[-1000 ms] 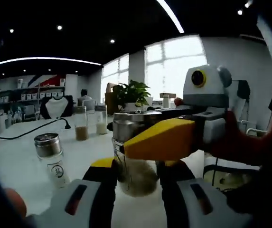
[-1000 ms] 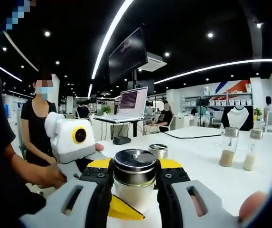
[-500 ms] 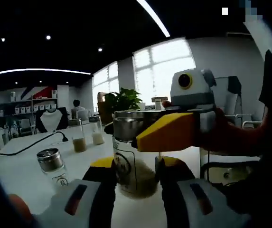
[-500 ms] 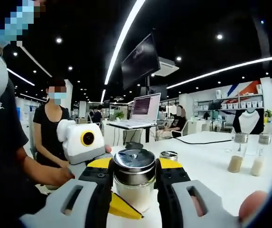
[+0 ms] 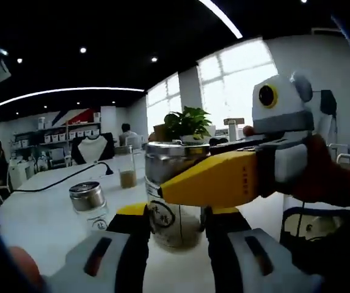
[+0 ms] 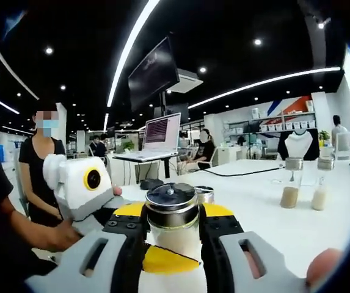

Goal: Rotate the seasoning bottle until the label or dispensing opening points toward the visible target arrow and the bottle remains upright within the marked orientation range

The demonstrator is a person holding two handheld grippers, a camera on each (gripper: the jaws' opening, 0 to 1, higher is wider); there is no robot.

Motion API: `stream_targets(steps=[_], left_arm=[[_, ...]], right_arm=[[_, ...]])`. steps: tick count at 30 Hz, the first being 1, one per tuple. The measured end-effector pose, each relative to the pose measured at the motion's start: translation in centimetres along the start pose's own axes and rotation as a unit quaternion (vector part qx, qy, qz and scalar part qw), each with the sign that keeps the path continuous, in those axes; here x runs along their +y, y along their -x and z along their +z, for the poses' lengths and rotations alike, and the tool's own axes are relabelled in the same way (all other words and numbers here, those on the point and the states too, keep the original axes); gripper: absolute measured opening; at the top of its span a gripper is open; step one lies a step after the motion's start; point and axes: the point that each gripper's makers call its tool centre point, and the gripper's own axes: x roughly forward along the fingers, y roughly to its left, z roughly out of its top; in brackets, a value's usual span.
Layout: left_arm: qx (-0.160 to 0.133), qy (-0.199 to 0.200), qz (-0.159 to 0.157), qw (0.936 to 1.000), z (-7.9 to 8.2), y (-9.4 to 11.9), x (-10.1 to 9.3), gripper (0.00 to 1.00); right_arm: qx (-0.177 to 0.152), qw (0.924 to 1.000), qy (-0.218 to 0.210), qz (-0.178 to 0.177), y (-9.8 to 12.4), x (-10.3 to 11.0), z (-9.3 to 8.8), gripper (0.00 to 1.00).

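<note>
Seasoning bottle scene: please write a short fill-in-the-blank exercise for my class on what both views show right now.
1. The seasoning bottle has a shiny ____ cap.
2. The right tool has ____-coloured tips closed on the bottle.
3. A second bottle stands on the ____ table.
4. Behind the bottle, near the window, grows a green ____.

Missing words: metal; yellow; white; plant

Both claws crowd the seasoning bottle (image 5: 170,201): the left claw (image 5: 173,223) flanks its base and the right claw (image 6: 172,223) closes at its metal lid, blocking those sides. A second bottle (image 5: 89,204) stands just beside it. Two more bottles (image 6: 303,186) stand well apart. Between lies bare white table (image 6: 266,213).
</note>
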Motion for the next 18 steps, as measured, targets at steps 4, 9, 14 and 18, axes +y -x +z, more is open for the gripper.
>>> stream_targets(steps=[4, 9, 14, 18], left_arm=[[-0.022, 0.045, -0.084, 0.9952, 0.7, 0.7, -1.3, 0.38], [-0.005, 0.051, -0.117, 0.9918, 0.6, 1.0, -2.6, 0.38], [0.017, -0.02, -0.022, 0.9994, 0.5, 0.4, -1.2, 0.37], [0.025, -0.05, 0.038, 0.9977, 0.7, 0.5, -0.4, 0.36]], right_arm=[[-0.016, 0.9964, -0.003, 0.083, 0.9, 1.5, 0.8, 0.31], [-0.012, 0.9933, -0.006, 0.115, 1.6, 2.1, 0.7, 0.32], [-0.005, 0.9966, -0.034, 0.074, 1.5, 0.7, 0.5, 0.32], [-0.018, 0.9982, -0.037, 0.043, 1.0, 0.3, 0.8, 0.32]])
